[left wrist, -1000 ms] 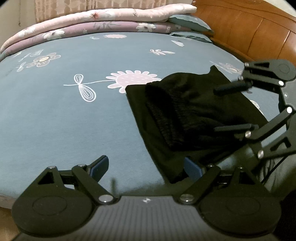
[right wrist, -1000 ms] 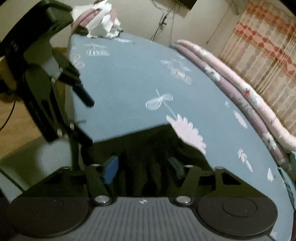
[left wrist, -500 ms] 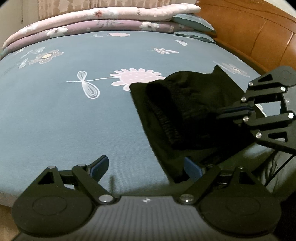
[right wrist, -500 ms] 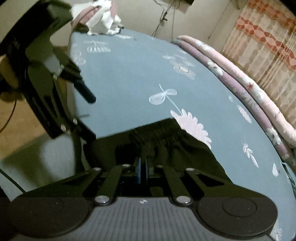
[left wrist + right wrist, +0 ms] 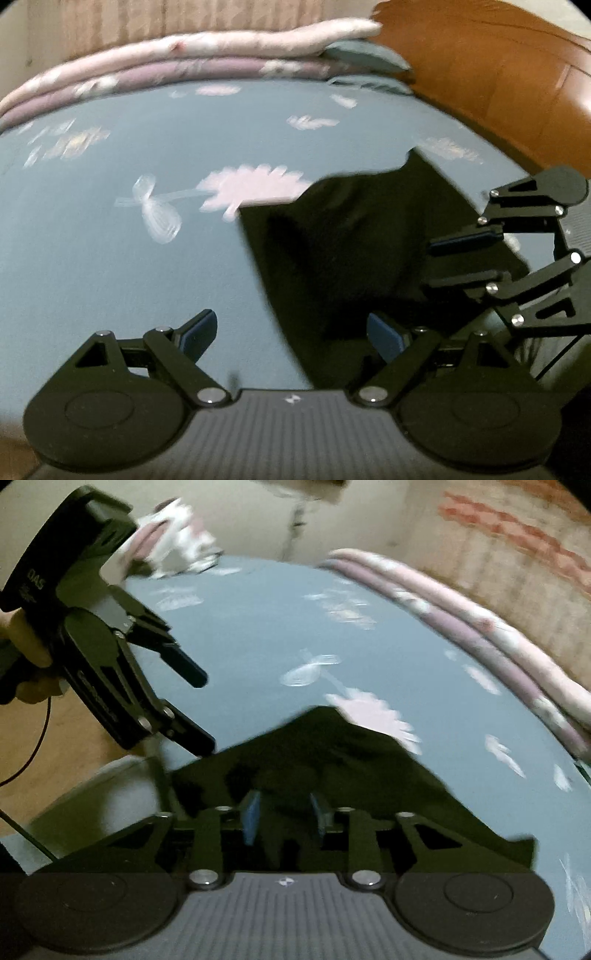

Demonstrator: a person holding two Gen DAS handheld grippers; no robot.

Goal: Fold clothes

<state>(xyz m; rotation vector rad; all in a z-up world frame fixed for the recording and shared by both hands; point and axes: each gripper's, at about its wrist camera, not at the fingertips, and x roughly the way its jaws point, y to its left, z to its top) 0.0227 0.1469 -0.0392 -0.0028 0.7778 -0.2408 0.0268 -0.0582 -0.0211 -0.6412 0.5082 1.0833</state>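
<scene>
— Looking along our left tongs (image 5: 291, 332), we see the two blue-padded fingers spread wide with nothing between them, hovering over the near edge of the bed with the grey-blue flowered sheet (image 5: 110, 266).

— And the folded black fabric garment (image 5: 351, 240)?

— It lies on the sheet near the bed's edge, ahead and to the right of our left tongs. Its near corner reaches down beside the right-hand blue pad (image 5: 384, 338).

— What about our right tongs (image 5: 284, 814)?

— Their blue pads stand partly apart, with the black cloth bunched around and between them. Both views are blurred, so we cannot tell whether they actually pinch it.

— Anything else?

— A rolled pink and mauve floral quilt (image 5: 184, 55) runs along the far side, and a brown wooden headboard (image 5: 498, 74) rises at the right.
</scene>
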